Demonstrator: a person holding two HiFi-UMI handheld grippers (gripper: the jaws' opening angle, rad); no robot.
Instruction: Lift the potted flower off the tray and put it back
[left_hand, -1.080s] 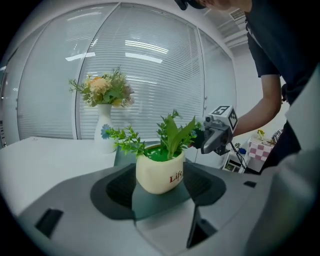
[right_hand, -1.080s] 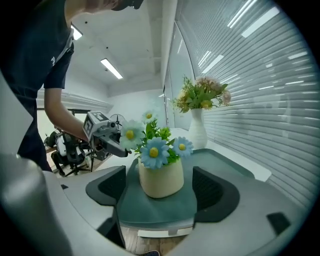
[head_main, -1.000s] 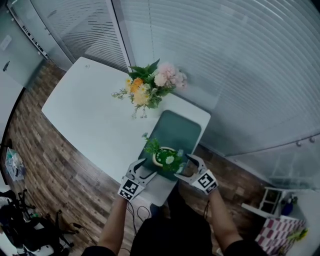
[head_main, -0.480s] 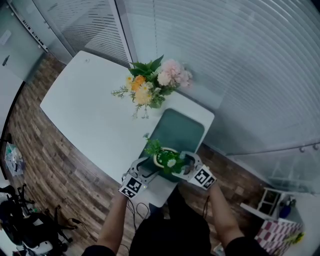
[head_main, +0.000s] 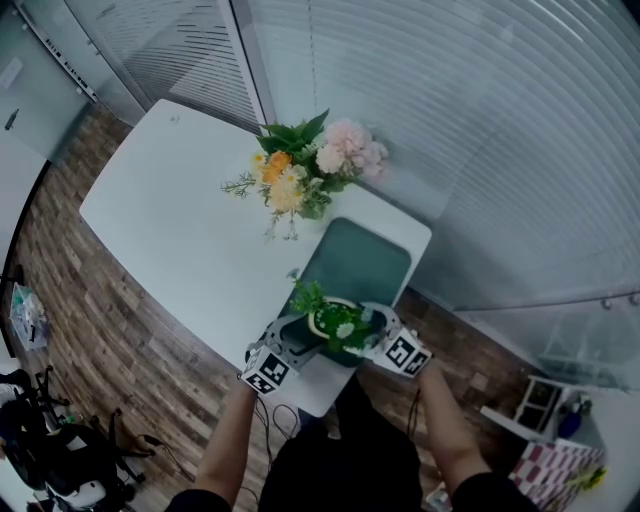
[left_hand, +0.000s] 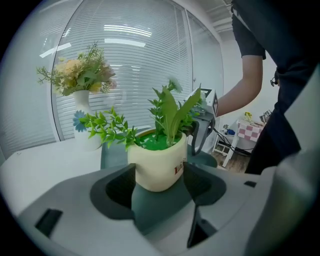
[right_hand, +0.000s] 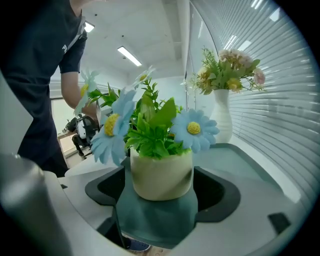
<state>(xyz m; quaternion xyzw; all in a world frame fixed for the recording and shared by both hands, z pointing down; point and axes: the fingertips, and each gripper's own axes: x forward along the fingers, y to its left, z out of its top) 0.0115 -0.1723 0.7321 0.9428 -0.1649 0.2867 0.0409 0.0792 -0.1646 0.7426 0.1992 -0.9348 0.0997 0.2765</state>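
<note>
The potted flower (head_main: 335, 322) is a cream pot with green leaves and pale blue daisies. It stands on the near end of the dark green tray (head_main: 355, 262). My left gripper (head_main: 300, 335) is at the pot's left and my right gripper (head_main: 372, 328) at its right, facing each other. In the left gripper view the pot (left_hand: 157, 167) sits between the wide-spread jaws of that gripper (left_hand: 159, 189), its sides level with the dark pads. The right gripper view has the pot (right_hand: 161, 175) framed the same way by the right gripper (right_hand: 162, 189). Both are open.
A white vase of pink, yellow and orange flowers (head_main: 305, 170) stands just beyond the tray's far end. The white table (head_main: 170, 220) stretches to the left; its near edge is just under my grippers. A glass wall with blinds (head_main: 480, 130) runs behind.
Both grippers have moved inward from either side, so the pot now sits between their jaws. The pot has stayed on the tray.
</note>
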